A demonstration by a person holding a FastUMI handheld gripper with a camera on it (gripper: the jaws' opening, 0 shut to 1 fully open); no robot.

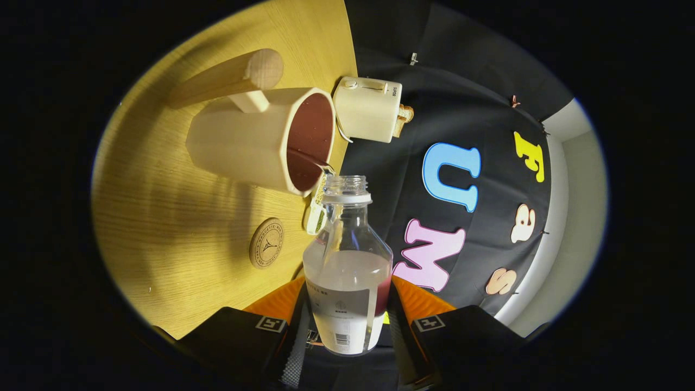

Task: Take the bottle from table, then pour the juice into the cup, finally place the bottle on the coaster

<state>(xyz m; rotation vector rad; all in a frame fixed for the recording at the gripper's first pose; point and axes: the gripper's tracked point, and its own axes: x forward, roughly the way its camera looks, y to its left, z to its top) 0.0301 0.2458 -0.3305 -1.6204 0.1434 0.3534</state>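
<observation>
My gripper (347, 312) is shut on a clear bottle (347, 260) with a white label, one orange-backed finger pressing each side. The whole view is rolled, so the bottle is tipped toward the cup. Its open mouth sits right at the rim of the cream cup (244, 138), which has a wooden peg handle and dark red juice inside. A thin streak runs from the bottle's mouth into the cup. A little red juice remains low in the bottle. The round cork coaster (266, 243) lies on the wooden table (163, 217), beside the bottle and nearer than the cup.
A white toaster (368, 108) with a slice of bread in it stands just beyond the cup at the table's edge. A small green and white object (315, 216) lies behind the bottle's neck. The black cloth wall hangs past the table.
</observation>
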